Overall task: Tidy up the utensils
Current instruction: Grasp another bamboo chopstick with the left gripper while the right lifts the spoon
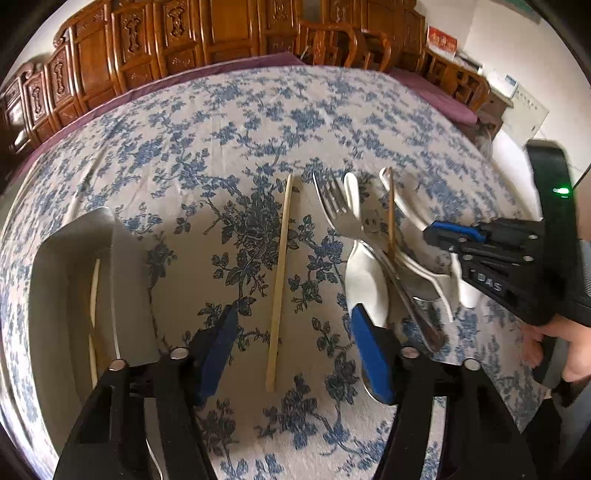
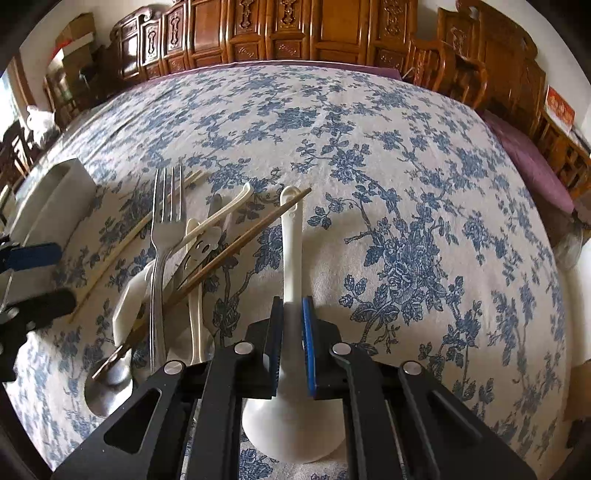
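Observation:
In the left wrist view a pale chopstick (image 1: 279, 280) lies on the flowered tablecloth between the fingers of my left gripper (image 1: 291, 354), which stands open, its pads clear of the stick. To the right is a pile: a steel fork (image 1: 332, 206), white spoons (image 1: 364, 280) and a dark chopstick (image 1: 390, 210). In the right wrist view my right gripper (image 2: 292, 332) is shut on the handle of a white spoon (image 2: 291, 236), whose bowl shows under the fingers. Left of it lie the fork (image 2: 166, 221), the dark chopstick (image 2: 240, 251) and a metal spoon (image 2: 110, 380).
A white holder (image 1: 74, 277) stands at the left with a chopstick (image 1: 94, 314) inside; the right wrist view shows this holder (image 2: 48, 199) too. A hand (image 1: 554, 350) grips the right tool. Carved wooden cabinets (image 2: 295, 33) and chairs (image 1: 343, 44) line the table's far side.

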Demonstrator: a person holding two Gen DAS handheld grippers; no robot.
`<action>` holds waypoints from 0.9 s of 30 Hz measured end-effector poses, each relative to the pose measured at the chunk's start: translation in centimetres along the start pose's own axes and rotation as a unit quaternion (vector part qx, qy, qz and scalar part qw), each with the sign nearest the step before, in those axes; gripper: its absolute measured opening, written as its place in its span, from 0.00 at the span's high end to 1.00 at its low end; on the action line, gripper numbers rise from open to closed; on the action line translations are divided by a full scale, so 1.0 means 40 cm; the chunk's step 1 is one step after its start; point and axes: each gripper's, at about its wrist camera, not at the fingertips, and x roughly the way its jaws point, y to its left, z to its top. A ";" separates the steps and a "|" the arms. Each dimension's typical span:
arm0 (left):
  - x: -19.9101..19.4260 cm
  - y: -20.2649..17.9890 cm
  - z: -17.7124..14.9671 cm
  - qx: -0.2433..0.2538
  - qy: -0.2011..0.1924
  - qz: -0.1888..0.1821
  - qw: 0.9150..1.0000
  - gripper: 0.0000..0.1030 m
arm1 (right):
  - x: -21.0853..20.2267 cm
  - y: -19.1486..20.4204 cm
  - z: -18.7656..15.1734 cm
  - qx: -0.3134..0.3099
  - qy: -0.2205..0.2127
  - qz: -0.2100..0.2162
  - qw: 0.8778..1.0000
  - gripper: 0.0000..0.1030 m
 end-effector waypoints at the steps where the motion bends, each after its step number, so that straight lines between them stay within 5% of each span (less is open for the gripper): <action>1: 0.014 -0.002 0.005 0.002 0.010 -0.001 1.000 0.54 | 0.001 0.000 0.002 0.000 0.001 0.001 1.000 0.90; 8: 0.076 0.001 0.031 0.001 0.043 -0.005 0.999 0.75 | -0.009 -0.034 -0.004 0.024 0.005 -0.004 1.000 0.90; 16: 0.105 0.017 0.069 -0.004 0.045 0.015 0.999 0.77 | -0.036 -0.119 -0.013 0.063 -0.011 -0.022 0.998 0.90; 23: 0.107 0.023 0.070 -0.003 0.040 0.027 0.999 0.95 | -0.046 -0.116 -0.020 0.059 -0.017 -0.024 0.998 0.90; 27: 0.100 0.030 0.061 -0.005 0.040 0.024 0.999 0.96 | -0.052 -0.105 -0.021 0.055 -0.021 -0.023 0.998 0.90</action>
